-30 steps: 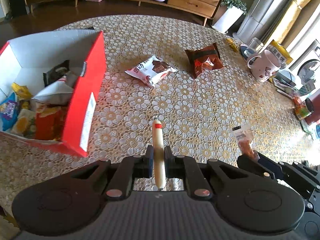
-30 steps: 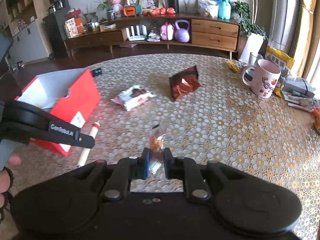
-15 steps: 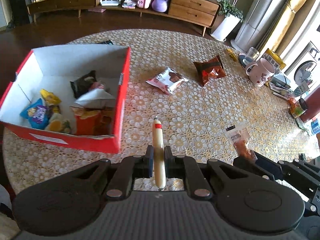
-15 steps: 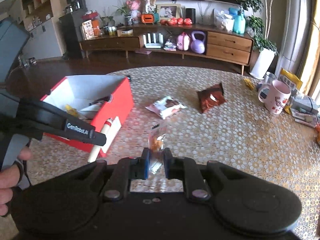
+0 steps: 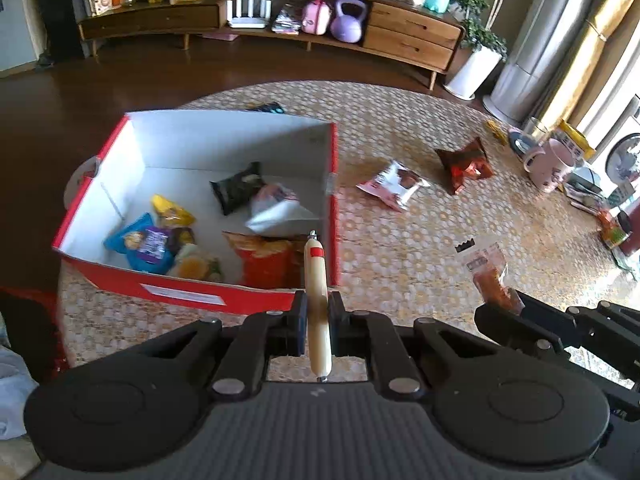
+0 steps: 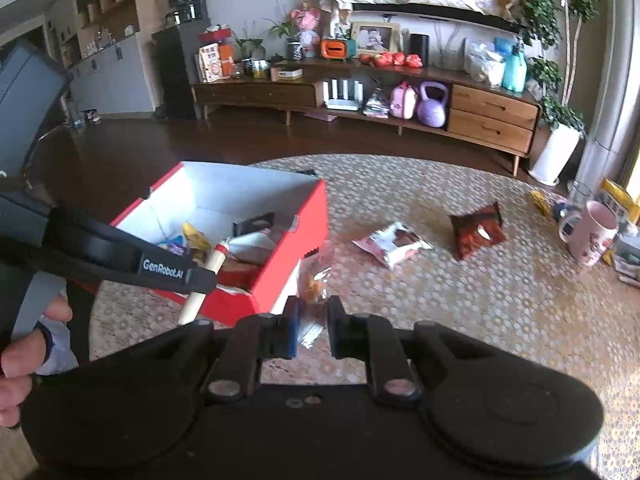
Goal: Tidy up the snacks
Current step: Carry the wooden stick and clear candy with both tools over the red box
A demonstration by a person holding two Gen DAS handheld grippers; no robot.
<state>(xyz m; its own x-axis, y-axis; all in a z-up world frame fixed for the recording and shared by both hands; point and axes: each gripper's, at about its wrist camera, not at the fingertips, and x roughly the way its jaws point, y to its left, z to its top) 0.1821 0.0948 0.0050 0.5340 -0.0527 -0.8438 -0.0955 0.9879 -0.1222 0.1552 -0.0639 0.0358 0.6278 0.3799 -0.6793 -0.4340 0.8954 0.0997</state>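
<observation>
Red box [image 5: 240, 296] near the worktop's [image 5: 400, 264] left edge, snack packets inside; left tool [image 5: 317, 322] clenched on a sausage stick [image 5: 316, 280] above the box's near right corner; right tool [image 6: 312, 322] clamped on a clear orange snack packet [image 6: 314, 280]; white packet [image 5: 394, 186] and brown packet [image 5: 466, 164] lying mid-worktop.

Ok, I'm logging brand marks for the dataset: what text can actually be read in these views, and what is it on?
"GenRobot.AI": on the side of the left gripper, seen from the right wrist camera.
Label on the red box: too blurred to read.
Print on the pink mug and on the white snack packet: too small to read.
</observation>
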